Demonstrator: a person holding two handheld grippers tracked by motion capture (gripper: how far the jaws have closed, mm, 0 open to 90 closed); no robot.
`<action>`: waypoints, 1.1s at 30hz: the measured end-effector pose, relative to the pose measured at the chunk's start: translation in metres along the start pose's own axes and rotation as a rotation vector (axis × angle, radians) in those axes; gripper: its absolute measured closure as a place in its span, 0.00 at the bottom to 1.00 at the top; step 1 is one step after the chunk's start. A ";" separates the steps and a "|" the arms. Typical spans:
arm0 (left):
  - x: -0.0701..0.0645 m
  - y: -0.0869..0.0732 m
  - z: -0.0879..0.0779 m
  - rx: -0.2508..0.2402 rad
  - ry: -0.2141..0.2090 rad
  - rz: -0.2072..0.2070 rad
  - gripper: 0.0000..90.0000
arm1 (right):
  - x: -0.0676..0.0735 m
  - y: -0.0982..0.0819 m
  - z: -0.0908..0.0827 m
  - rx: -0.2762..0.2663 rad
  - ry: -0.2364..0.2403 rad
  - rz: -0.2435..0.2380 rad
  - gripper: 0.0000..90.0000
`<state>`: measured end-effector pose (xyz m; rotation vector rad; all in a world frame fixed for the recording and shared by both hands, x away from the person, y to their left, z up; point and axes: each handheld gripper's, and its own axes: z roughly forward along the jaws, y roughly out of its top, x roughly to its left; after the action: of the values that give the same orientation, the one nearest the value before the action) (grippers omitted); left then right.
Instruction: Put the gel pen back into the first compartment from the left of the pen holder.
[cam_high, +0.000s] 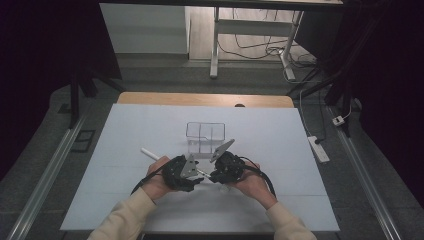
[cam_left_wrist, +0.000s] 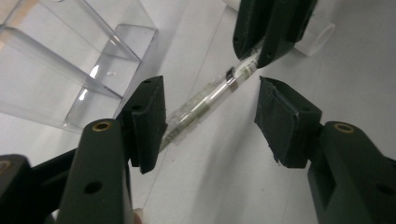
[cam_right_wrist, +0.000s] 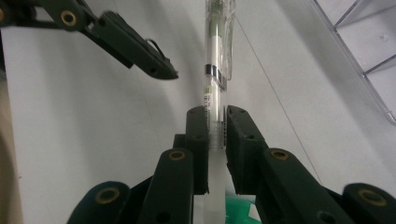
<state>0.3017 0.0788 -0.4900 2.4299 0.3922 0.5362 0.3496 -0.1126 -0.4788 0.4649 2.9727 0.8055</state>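
Holding my left gripper (cam_left_wrist: 210, 121) with its jaws apart on either side of the pen (cam_left_wrist: 205, 100), pads not yet touching it, I judge the clear barrel light, stiff and slick, so I would take it at the middle, clear of the clip. My right gripper (cam_right_wrist: 217, 140) is clamped on the pen's frosted end just above the table (cam_high: 150, 125), near the clear organizer (cam_high: 205, 136). Fine print runs along the barrel, too small to read.

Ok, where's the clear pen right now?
The clear pen is clamped in the right tongs just off the table's near middle, its free end between the open left tongs, near the clear organizer.
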 end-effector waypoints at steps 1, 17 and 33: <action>0.000 0.000 0.001 0.005 0.000 0.007 0.49 | 0.000 0.000 0.000 -0.003 0.003 0.002 0.88; -0.010 0.000 0.010 0.086 0.019 0.151 0.78 | -0.001 0.001 -0.010 -0.076 0.086 0.021 0.88; -0.004 -0.003 0.006 0.052 -0.002 0.095 0.89 | -0.004 -0.002 -0.020 -0.228 -0.032 0.070 0.64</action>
<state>0.3002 0.0766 -0.4978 2.5092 0.2944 0.5703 0.3513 -0.1255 -0.4623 0.5652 2.8025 1.1158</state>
